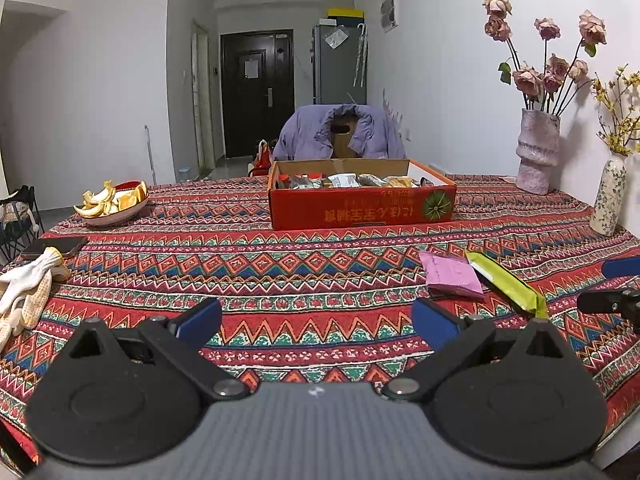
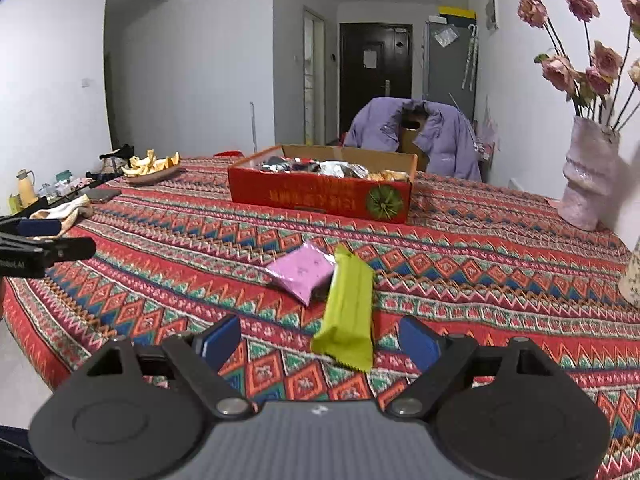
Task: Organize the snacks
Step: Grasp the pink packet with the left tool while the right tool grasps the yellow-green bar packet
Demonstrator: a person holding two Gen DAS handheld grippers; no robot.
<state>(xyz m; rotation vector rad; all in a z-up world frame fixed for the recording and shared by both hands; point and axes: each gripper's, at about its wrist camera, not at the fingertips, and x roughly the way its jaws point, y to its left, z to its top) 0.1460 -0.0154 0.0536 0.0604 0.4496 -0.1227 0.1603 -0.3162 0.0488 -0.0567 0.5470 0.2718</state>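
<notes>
Hovering my right tool (image 2: 320, 342), spread and empty, behind the green snack bar (image 2: 348, 312) — it's lying lengthwise away from me, nearer than my left tool (image 1: 316, 320), equally agape.

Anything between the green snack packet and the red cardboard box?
Only bare patterned tablecloth between the green snack packet and the red cardboard box, clearest in the right wrist view.

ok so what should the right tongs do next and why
Probably ease the right tongs forward and down around the green snack bar, then close. They stand open with nothing held, and the bar's near end lies just ahead of the gap on the tablecloth. The pink packet sits beside it, and the red box already holds other snacks.
</notes>
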